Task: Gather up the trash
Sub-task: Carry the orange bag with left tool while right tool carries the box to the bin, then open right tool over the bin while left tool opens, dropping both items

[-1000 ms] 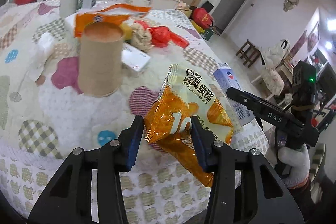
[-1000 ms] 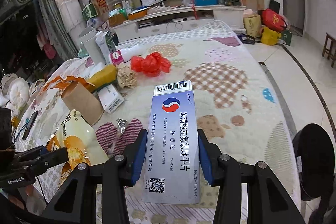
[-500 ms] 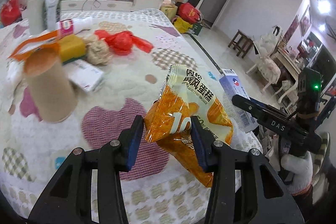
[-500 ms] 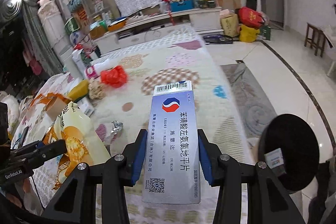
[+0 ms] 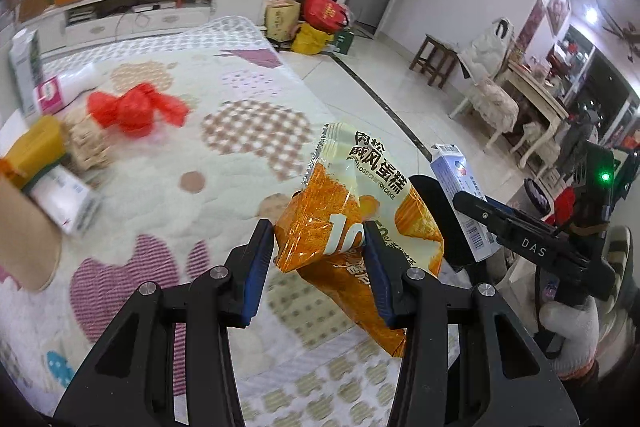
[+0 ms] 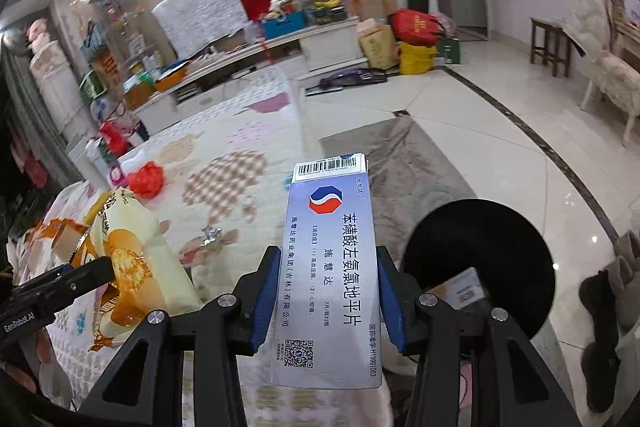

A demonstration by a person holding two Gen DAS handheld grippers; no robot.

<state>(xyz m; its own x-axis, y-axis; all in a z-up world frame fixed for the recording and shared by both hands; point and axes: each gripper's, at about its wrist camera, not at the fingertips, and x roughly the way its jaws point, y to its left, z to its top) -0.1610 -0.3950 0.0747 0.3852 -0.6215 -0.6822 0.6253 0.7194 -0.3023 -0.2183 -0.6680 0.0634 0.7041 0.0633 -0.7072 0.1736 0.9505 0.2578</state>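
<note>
Orange snack bag (image 5: 352,223) "CHIFFON CAKE", blue medicine box (image 6: 330,267) "H19991083"

The left gripper (image 5: 319,245), black with blue pads, fills the lower centre of its own view, clamped on a crinkled orange snack packet (image 5: 352,211). The right gripper (image 6: 327,289) — same build — pinches a pale blue cardboard medicine box (image 6: 330,267) upright. A white-gloved hand (image 5: 570,327) shows at lower right of the left view.

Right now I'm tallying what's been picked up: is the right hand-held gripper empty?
No, the right hand-held gripper is clamped on a blue medicine box.
</note>
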